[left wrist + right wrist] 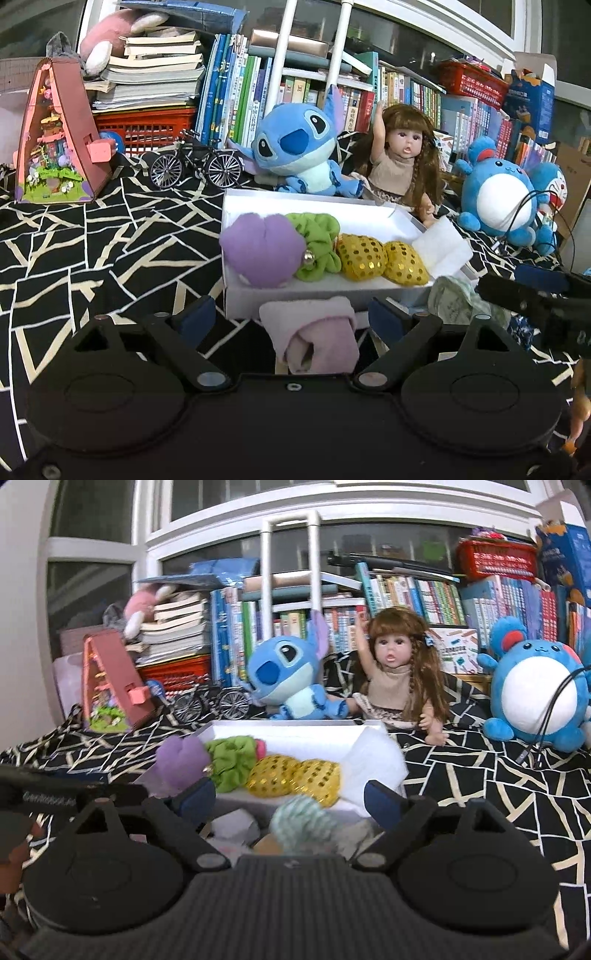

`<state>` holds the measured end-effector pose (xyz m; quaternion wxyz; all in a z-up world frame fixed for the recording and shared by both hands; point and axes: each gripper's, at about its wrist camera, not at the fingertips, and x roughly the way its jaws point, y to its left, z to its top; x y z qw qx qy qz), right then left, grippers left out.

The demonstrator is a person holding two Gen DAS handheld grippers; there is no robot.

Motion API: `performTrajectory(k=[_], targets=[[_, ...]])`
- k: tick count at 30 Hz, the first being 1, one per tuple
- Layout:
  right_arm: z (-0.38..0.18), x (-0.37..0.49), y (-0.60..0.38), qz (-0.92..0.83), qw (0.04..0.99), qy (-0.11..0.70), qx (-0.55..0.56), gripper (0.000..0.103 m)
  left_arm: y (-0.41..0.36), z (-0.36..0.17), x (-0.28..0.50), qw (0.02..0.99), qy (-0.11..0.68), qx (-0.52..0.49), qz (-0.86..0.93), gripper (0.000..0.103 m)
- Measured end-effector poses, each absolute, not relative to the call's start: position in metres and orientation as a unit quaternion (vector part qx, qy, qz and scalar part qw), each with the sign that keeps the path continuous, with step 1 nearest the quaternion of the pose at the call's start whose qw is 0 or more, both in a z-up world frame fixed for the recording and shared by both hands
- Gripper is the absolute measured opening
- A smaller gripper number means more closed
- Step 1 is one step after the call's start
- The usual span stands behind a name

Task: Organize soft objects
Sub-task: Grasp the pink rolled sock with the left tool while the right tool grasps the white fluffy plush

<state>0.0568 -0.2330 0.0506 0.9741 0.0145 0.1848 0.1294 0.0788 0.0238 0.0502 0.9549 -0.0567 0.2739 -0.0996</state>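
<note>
in front of me a box (236, 295) sits on the patterned cloth (110, 236), and inside it, left to right, lie a plush piece (262, 251), a scrunchie (317, 243), two sequinned pads (384, 258) and a foam sheet (439, 251). behind the box sit a stitch plush (295, 147) and, to its right, a doll (399, 162), with a round plush (498, 192) further right. a toy bicycle (195, 164) and a model house (55, 136) stand off to the left, books (236, 88) lined behind them all.
</note>
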Motion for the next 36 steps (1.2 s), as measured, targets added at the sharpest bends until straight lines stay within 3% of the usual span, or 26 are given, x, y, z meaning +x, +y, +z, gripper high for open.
performTrajectory(k=[9,36], targets=[[0.031,0.031,-0.211,0.176,0.966,0.186,-0.035,0.101,0.024,0.035,0.079,0.945,0.303,-0.068,-0.100,0.090],[0.000,0.033,-0.179,0.189,0.954,0.216,-0.089,0.103,-0.009,0.013,0.109,0.938,0.328,-0.051,-0.099,0.090]])
